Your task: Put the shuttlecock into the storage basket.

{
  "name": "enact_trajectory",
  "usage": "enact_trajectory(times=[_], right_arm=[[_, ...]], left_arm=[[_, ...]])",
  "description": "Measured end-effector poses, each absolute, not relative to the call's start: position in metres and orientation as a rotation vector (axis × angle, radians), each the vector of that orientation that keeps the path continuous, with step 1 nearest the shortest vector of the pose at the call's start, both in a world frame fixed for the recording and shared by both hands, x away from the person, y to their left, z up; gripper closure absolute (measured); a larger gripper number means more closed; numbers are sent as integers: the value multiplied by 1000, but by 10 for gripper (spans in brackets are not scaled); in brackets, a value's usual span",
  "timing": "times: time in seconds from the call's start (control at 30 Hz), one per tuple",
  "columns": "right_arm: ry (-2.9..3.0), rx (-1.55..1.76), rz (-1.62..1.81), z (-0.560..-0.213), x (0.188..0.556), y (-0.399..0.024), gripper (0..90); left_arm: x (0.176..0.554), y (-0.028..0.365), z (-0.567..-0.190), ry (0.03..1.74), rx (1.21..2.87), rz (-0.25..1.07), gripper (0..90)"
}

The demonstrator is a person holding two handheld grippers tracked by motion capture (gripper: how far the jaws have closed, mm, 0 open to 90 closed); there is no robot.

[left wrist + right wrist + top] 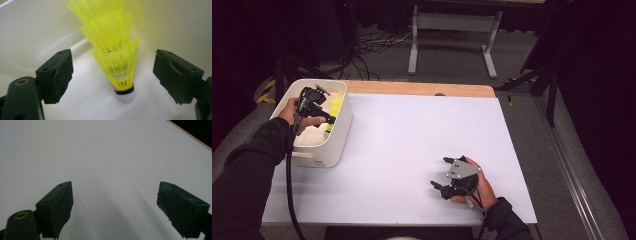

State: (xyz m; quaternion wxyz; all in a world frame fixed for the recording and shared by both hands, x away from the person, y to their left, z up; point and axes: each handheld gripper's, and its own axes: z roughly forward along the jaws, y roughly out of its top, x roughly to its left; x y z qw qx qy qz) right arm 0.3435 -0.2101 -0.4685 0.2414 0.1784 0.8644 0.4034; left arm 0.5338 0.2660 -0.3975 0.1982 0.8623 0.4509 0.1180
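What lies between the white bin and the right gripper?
Bare white tabletop; the high view shows nothing on it between the bin and the right gripper.

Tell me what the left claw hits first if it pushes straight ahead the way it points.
Probably the yellow shuttlecocks, stacked between the open left claw; beyond them, the white bin wall. Depth is unclear.

We noted the shuttlecock stack (110, 47) cut off at the top edge; the bin (339, 135) wall hid its base in the high view.

Black sleeves; blk tools (447, 175), grey plate.
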Motion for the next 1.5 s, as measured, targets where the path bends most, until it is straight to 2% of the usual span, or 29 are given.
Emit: enact_trajectory(times=[0.3, 0.77, 1.5], right_arm=[[2356, 488, 1104, -467, 343, -210, 146], [2338, 484, 1102, -465, 342, -211, 145], [2316, 481, 1106, -462, 340, -213, 141]], left_arm=[[529, 269, -390, 1226, 2372, 353, 126], [512, 270, -365, 1113, 2260, 535, 117], [483, 265, -342, 1025, 2111, 674, 98]])
